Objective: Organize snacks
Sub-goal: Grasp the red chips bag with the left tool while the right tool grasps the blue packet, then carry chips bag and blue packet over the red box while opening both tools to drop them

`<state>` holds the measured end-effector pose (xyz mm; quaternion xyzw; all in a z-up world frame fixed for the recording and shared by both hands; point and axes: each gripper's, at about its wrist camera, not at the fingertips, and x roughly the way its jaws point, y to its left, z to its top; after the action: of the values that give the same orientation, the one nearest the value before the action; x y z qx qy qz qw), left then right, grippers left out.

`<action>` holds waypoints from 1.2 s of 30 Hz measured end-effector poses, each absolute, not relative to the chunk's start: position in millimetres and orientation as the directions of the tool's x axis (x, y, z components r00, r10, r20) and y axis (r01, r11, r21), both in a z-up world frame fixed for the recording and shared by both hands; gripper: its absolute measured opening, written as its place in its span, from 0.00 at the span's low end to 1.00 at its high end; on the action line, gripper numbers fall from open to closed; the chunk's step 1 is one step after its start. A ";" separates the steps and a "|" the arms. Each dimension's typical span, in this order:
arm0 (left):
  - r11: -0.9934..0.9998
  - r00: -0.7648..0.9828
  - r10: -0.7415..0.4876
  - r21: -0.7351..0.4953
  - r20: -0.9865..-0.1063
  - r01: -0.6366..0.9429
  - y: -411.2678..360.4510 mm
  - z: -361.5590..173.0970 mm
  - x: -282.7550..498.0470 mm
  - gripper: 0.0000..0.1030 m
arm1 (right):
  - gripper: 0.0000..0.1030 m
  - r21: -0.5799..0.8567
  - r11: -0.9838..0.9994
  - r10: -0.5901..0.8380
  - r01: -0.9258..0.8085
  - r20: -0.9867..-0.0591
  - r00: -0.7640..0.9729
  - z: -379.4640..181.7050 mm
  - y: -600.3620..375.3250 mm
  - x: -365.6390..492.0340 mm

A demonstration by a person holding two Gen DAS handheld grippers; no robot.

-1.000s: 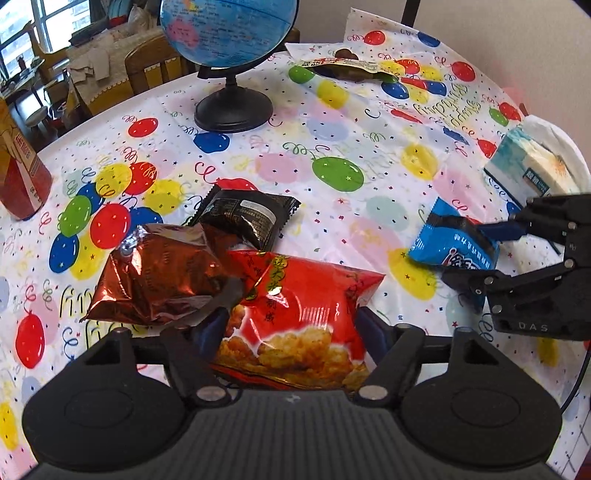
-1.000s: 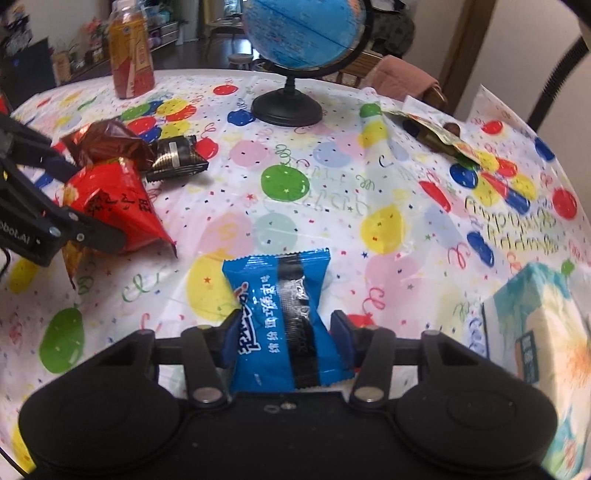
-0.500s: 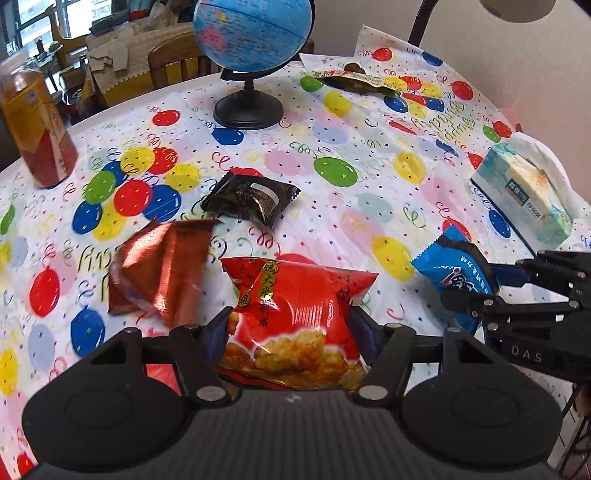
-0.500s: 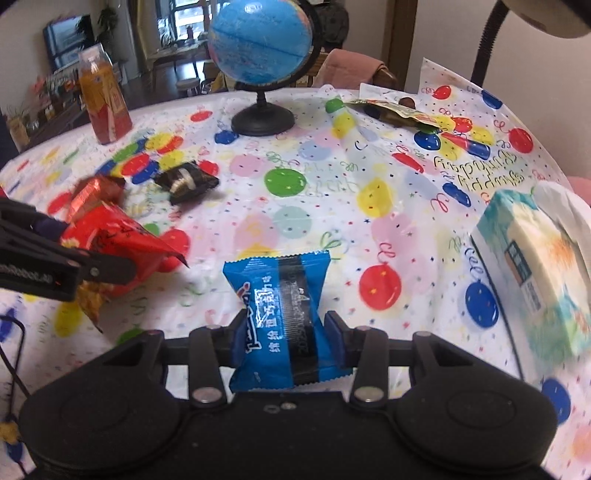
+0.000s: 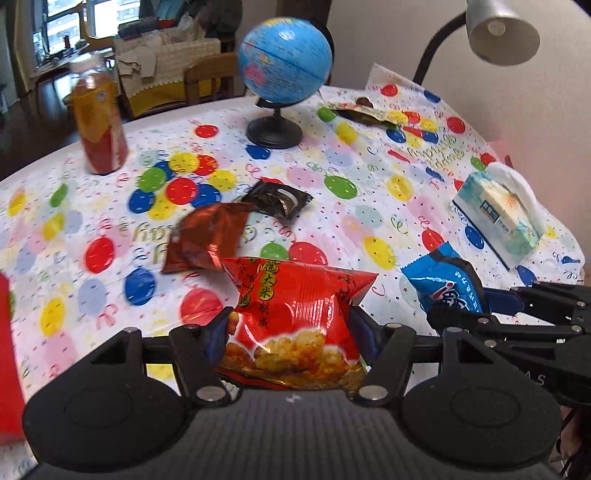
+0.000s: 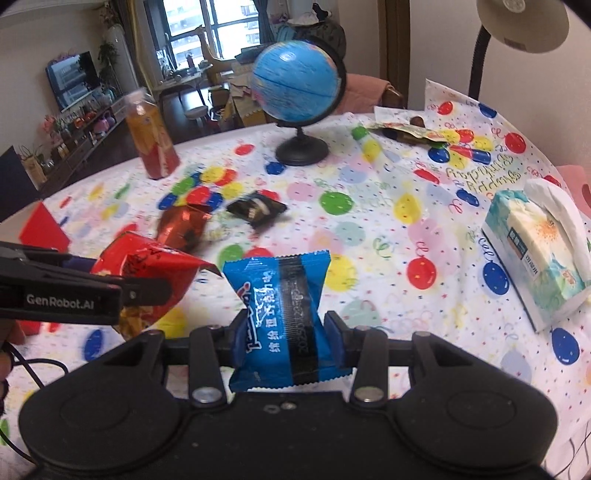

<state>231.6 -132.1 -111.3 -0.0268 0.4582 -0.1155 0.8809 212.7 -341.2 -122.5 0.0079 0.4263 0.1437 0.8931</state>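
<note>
My left gripper is shut on a red rice-cracker bag and holds it clear above the balloon-print tablecloth. To its right, my right gripper is shut on a blue snack packet, also lifted. From the right wrist view the red bag hangs at the left in the other gripper's fingers. A brown foil bag and a small black packet lie on the cloth beyond both grippers, touching at one corner.
At the back stand a blue globe and a bottle of orange-red drink. An open wrapper lies at the far right. A tissue box sits by the right edge under a lamp. A red box stands at the left.
Both grippers have risen and drawn back from the table, each with its packet. The red bag came off the cloth, and the brown foil bag stayed behind.
</note>
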 end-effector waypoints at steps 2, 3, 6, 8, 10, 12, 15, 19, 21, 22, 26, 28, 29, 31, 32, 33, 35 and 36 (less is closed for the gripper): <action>0.976 0.568 -0.214 -0.150 -0.795 0.158 -123.6 -104.4 221.6 0.64 | 0.40 0.143 0.956 0.272 -0.255 -0.754 0.598 -115.7 -332.8 205.0; 0.977 0.575 -0.210 -0.152 -0.790 0.148 -118.7 -101.0 216.6 0.64 | 0.40 0.147 0.955 0.278 -0.258 -0.750 0.600 -112.1 -328.3 201.0; 0.981 0.593 -0.196 -0.157 -0.781 0.117 -101.6 -90.2 201.3 0.64 | 0.40 0.159 0.950 0.296 -0.269 -0.738 0.607 -101.9 -314.3 189.7; 0.982 0.602 -0.185 -0.161 -0.777 0.095 -88.8 -83.9 191.4 0.64 | 0.40 0.169 0.945 0.311 -0.280 -0.730 0.609 -95.3 -303.3 182.4; 0.984 0.613 -0.172 -0.163 -0.771 0.072 -74.9 -77.7 181.0 0.64 | 0.40 0.175 0.939 0.326 -0.295 -0.724 0.608 -89.7 -291.0 176.9; 0.985 0.623 -0.158 -0.164 -0.766 0.047 -60.5 -72.1 171.7 0.64 | 0.40 0.178 0.933 0.340 -0.312 -0.719 0.606 -84.6 -277.7 172.2; 0.986 0.637 -0.135 -0.163 -0.759 0.015 -38.2 -64.8 157.9 0.64 | 0.40 0.185 0.922 0.364 -0.339 -0.712 0.601 -77.5 -256.8 165.2; 0.986 0.651 -0.108 -0.167 -0.751 -0.028 -6.7 -57.1 141.2 0.64 | 0.40 0.194 0.909 0.392 -0.370 -0.702 0.595 -69.1 -227.9 156.9; 0.985 0.658 -0.095 -0.167 -0.747 -0.047 8.1 -53.9 133.9 0.64 | 0.40 0.194 0.902 0.404 -0.386 -0.696 0.594 -65.6 -213.1 152.5; 0.984 0.661 -0.089 -0.167 -0.745 -0.056 15.7 -52.8 130.1 0.64 | 0.40 0.194 0.899 0.409 -0.393 -0.694 0.592 -64.0 -205.5 150.7; 0.982 0.672 -0.067 -0.169 -0.738 -0.088 44.0 -48.5 116.9 0.64 | 0.40 0.195 0.886 0.429 -0.421 -0.689 0.584 -58.3 -175.7 142.7; 0.980 0.675 -0.055 -0.169 -0.736 -0.104 57.5 -47.0 111.1 0.64 | 0.40 0.194 0.880 0.437 -0.433 -0.686 0.582 -56.4 -160.8 139.1; 0.979 0.676 -0.050 -0.170 -0.735 -0.112 64.7 -46.1 108.4 0.64 | 0.40 0.193 0.878 0.441 -0.439 -0.685 0.580 -55.6 -153.4 137.4; 0.977 0.679 -0.040 -0.171 -0.733 -0.126 78.7 -45.1 102.6 0.64 | 0.40 0.193 0.873 0.447 -0.448 -0.684 0.577 -54.7 -139.2 134.4; 0.976 0.680 -0.035 -0.171 -0.732 -0.134 85.8 -44.6 99.8 0.64 | 0.40 0.194 0.871 0.450 -0.452 -0.683 0.575 -54.0 -132.4 133.1; 0.975 0.681 -0.030 -0.171 -0.731 -0.140 92.4 -44.2 97.1 0.64 | 0.40 0.195 0.868 0.454 -0.456 -0.683 0.573 -53.5 -125.6 131.6; 0.973 0.683 -0.020 -0.170 -0.730 -0.153 105.8 -43.8 91.7 0.64 | 0.40 0.198 0.864 0.460 -0.462 -0.683 0.567 -52.9 -112.2 128.9; 0.972 0.683 -0.016 -0.171 -0.730 -0.161 112.7 -43.8 89.2 0.64 | 0.40 0.201 0.861 0.465 -0.467 -0.682 0.564 -52.9 -105.7 127.6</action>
<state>89.2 112.7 -43.8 -0.1115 0.3961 0.0399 0.9106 127.6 -105.7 -52.9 -0.0012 0.3855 0.2634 0.8843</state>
